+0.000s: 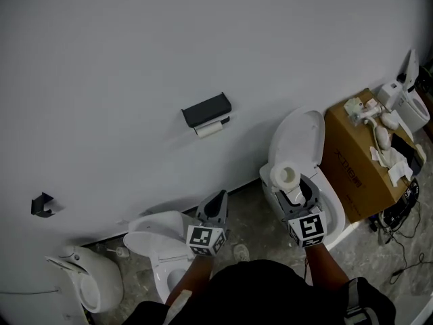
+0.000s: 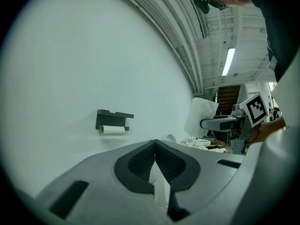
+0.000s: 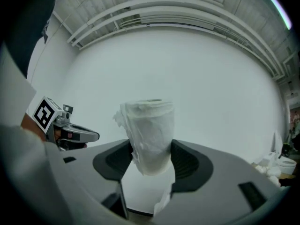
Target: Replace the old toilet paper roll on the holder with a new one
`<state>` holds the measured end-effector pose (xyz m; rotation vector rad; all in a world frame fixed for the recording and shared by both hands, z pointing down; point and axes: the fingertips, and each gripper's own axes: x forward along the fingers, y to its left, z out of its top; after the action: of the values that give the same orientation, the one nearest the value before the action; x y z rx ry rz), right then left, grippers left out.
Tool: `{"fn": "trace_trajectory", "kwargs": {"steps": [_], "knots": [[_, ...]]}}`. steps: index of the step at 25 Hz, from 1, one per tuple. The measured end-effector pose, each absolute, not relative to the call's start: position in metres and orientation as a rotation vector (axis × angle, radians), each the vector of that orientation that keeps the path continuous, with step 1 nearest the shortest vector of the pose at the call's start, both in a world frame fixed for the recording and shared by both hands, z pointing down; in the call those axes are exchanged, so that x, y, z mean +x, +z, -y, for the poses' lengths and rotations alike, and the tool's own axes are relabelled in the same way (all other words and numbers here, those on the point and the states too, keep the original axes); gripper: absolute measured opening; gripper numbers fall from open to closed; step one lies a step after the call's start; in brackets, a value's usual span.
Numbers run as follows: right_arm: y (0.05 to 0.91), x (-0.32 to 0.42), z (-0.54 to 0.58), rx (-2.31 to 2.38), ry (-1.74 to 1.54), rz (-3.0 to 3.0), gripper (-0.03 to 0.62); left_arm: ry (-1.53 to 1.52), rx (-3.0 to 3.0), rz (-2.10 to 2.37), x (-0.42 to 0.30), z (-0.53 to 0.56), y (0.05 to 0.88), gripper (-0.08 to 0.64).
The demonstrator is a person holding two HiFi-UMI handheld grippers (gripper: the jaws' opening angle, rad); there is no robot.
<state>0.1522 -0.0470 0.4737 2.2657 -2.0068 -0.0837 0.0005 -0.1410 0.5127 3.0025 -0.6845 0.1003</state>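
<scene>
Head view: both grippers are held level and point at the white wall (image 1: 135, 46).

Right gripper (image 1: 292, 185): jaws stand wide and clamp the new toilet paper roll (image 1: 285, 176). In the right gripper view the roll (image 3: 149, 130) stands upright between the dark pads (image 3: 187, 161), which press on its lower half. A loose flap of paper hangs down at 6 o'clock.

Left gripper (image 1: 218, 198): jaws fully closed. In the left gripper view the gripper's (image 2: 154, 146) two pads meet along one seam.

Holder (image 1: 206, 110): a dark bracket fixed to the wall, at about 12 o'clock from the left gripper and 10 o'clock from the new roll, well apart from both. The old roll (image 1: 210, 129) sits directly under it, thin and white. In the left gripper view the holder (image 2: 112, 118) lies at 10 o'clock from the jaws, with the old roll (image 2: 113, 131) below.

Surroundings: a toilet with raised lid (image 1: 298, 137) is at 12 o'clock from the right gripper. A cardboard box (image 1: 352, 175) stands at its 3 o'clock.
</scene>
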Motion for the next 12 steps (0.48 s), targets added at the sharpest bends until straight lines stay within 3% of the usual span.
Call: {"fn": "trace_trajectory", "kwargs": {"steps": [12], "knots": [[0.458, 0.124, 0.146, 2.239, -0.073, 2.072, 0.25, 0.071, 3.009, 0.677, -0.023, 0.222, 0.505, 0.0]]}}
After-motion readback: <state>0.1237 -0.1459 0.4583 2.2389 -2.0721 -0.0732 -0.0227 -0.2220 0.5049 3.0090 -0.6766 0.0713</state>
